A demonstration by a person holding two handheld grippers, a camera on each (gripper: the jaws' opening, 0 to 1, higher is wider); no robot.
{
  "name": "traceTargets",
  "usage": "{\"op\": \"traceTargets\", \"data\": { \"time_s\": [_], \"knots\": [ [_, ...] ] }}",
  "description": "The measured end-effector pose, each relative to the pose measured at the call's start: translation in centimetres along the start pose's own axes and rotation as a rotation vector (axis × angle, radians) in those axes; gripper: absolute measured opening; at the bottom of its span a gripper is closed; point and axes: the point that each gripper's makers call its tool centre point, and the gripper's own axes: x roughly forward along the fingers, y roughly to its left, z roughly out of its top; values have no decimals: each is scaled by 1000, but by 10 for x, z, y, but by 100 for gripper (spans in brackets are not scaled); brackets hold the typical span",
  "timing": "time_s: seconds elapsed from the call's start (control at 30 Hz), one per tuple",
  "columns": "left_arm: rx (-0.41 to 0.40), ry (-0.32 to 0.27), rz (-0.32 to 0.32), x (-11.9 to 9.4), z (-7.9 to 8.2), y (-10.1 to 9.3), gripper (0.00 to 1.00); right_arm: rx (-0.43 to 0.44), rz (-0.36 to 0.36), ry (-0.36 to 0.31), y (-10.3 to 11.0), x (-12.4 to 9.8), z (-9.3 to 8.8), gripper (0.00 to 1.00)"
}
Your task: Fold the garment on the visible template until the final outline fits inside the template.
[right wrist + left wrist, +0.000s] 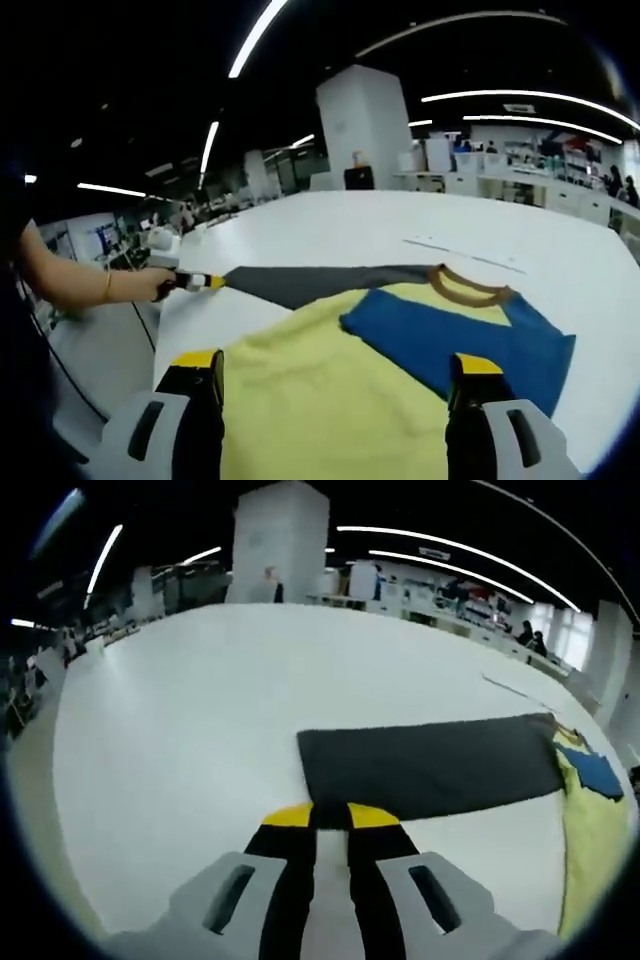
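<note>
Early stage: garment [330, 400] (yellow, blue panel) lies flat on white table [180, 740]. Grey sleeve [430, 765] is pinched at its edge by the near-closed left gripper [330, 815]. Right gripper [335, 375] is held wide apart above the body, nothing gripped. No template outline can be made out.

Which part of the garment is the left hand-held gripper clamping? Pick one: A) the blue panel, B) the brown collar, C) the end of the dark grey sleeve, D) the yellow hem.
C: in the left gripper view the left hand-held gripper has its yellow-tipped jaws closed on the edge of the dark grey sleeve, and the right gripper view shows it pinching that sleeve's tip.
</note>
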Motion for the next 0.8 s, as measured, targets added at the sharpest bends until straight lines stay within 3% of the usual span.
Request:
{"op": "traceTargets", "data": {
  "time_s": [0.03, 0.1, 0.4, 0.8],
  "knots": [
    [-13, -3, -1, 1, 1, 1, 4, 6, -7, -4, -1, -2, 0, 92],
    [-128, -9, -9, 2, 1, 1, 1, 23, -14, -13, -2, -4, 0, 93],
    [-85, 20, -13, 3, 2, 4, 0, 20, -39, -11, -5, -14, -3, 93],
    [-67, -23, -68, -6, 31, -8, 0, 29, -71, -17, -10, -27, -6, 95]
  ]
}}
